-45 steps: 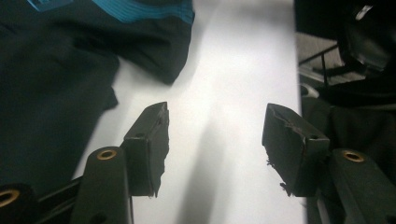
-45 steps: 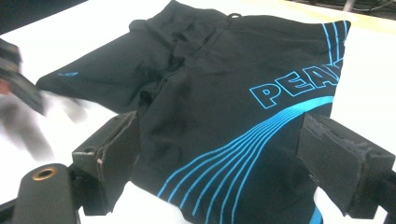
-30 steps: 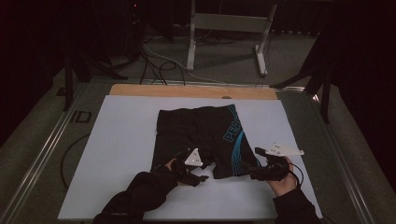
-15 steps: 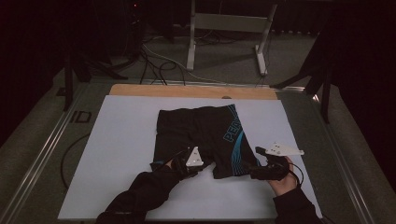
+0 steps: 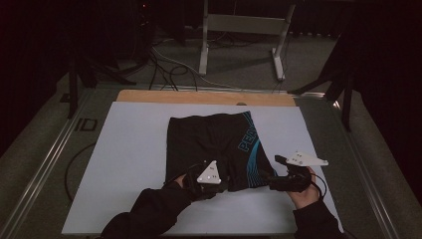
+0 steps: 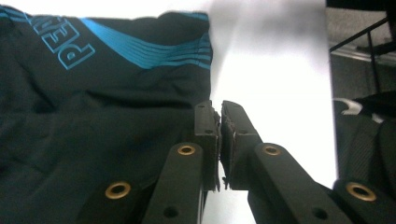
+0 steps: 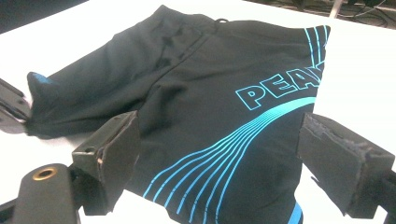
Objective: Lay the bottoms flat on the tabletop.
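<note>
Black shorts [image 5: 214, 144] with cyan stripes and lettering lie flat on the white table top [image 5: 129, 149]. My left gripper [image 5: 219, 185] is at the near hem, between the two legs. In the left gripper view its jaws are shut [image 6: 219, 126] and pinch the edge of the shorts [image 6: 93, 116]. The right gripper view shows that pinched corner raised off the table. My right gripper [image 5: 272, 180] sits at the near right leg. It stands open [image 7: 210, 154], one pad on each side of the striped hem of the shorts [image 7: 210, 93], neither pressing on it.
A wooden strip [image 5: 199, 97] runs along the table's far edge. Behind it stand a metal frame [image 5: 239, 30] and loose cables [image 5: 164, 64] on the floor. A cable [image 5: 74, 164] curls at the table's left side. White surface lies open left of the shorts.
My left gripper has closed on the near hem and lifted it a little. The right gripper has not moved.
</note>
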{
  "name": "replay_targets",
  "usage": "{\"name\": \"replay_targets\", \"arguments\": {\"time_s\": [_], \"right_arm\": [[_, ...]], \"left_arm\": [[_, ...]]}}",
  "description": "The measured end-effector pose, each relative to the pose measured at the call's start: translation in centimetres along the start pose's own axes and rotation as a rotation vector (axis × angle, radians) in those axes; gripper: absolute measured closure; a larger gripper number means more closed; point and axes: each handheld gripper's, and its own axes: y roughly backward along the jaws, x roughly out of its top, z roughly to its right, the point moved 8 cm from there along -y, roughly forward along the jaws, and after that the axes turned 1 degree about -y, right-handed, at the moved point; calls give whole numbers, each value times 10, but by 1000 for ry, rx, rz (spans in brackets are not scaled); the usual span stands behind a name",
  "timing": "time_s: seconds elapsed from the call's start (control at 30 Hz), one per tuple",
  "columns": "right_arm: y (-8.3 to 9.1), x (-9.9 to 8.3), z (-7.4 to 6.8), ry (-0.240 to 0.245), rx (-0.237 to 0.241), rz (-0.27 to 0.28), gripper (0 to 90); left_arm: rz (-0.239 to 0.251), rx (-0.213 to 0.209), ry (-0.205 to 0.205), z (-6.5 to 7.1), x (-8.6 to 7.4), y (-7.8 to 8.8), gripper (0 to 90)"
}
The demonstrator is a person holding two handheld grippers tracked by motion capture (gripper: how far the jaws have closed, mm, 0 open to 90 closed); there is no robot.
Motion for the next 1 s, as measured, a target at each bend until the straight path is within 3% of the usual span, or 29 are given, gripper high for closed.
{"name": "replay_targets", "arguments": {"time_s": [0.07,0.13,0.17,0.27,0.3,0.37,0.47,0.53,0.57,0.6,0.63,0.67,0.83,0.93,1.0], "right_arm": [[0,0,0,0,0,1,143],[0,0,0,2,1,0,143],[0,-1,0,5,1,-2,142],[1,-1,-1,6,-1,-1,142],[1,0,-1,7,-1,2,142],[3,0,-1,12,-4,3,142],[5,-1,-2,9,-3,9,142],[6,-2,-2,10,-1,8,142],[7,-3,-3,12,-5,6,142],[8,-4,-3,13,-6,5,142],[9,-5,-4,13,-4,5,142],[9,-6,-4,14,-7,5,142],[9,-11,-5,16,-11,-5,141],[7,-11,-5,12,-14,-8,142],[6,-12,-5,12,-11,-9,142]], "left_arm": [[9,-3,8,1,2,0,862],[29,-48,15,4,3,-1,837],[35,-60,10,5,3,0,735],[57,-27,9,2,1,7,478],[75,-14,38,-4,-4,18,456],[88,15,55,-13,-13,34,405],[87,73,93,-27,-33,62,395],[57,125,107,-36,-53,79,395],[51,132,131,-39,-64,87,397],[51,132,131,-39,-64,87,401],[33,168,180,-44,-86,98,403],[19,179,195,-44,-97,102,409],[-38,185,274,-41,-143,106,442],[-46,189,288,-42,-155,100,493],[-76,209,274,-46,-159,95,511]]}}
